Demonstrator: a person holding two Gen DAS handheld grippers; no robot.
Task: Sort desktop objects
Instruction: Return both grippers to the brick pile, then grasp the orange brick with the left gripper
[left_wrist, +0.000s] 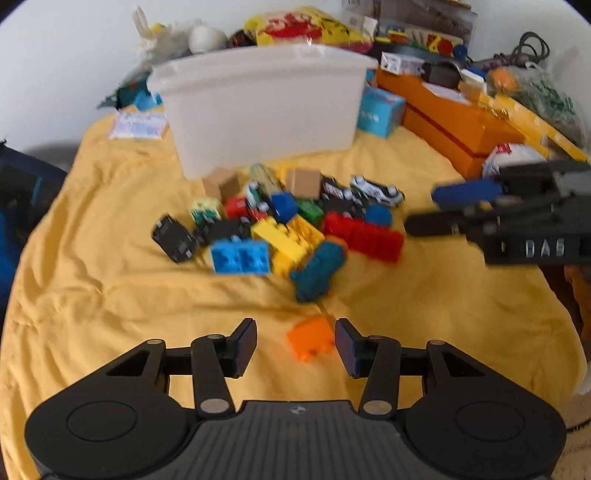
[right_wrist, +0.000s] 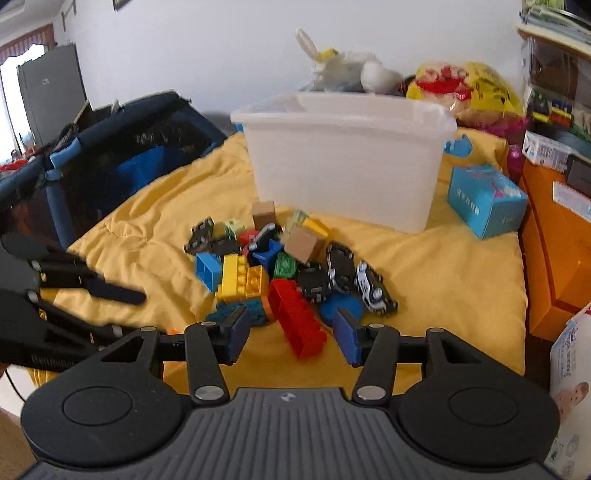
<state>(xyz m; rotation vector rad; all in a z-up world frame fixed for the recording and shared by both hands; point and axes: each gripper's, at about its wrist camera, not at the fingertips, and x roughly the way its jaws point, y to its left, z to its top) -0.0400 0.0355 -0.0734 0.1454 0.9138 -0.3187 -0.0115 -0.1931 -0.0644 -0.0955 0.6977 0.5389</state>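
Both my jaws gape empty: left gripper (left_wrist: 295, 341) flanks a studded orange brick (left_wrist: 309, 338), right gripper (right_wrist: 291, 332) a ridged red brick (right_wrist: 297, 319) on wrinkled yellow cloth (left_wrist: 110, 295).

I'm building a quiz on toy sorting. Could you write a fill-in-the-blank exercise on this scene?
1. The toy pile lies on a ____ cloth.
2. The brick between the open left hand-held gripper's fingers is ____.
3. Behind the pile stands a translucent white ____.
4. The long brick before the open right hand-held gripper is ____.

Missing: yellow; orange; bin; red
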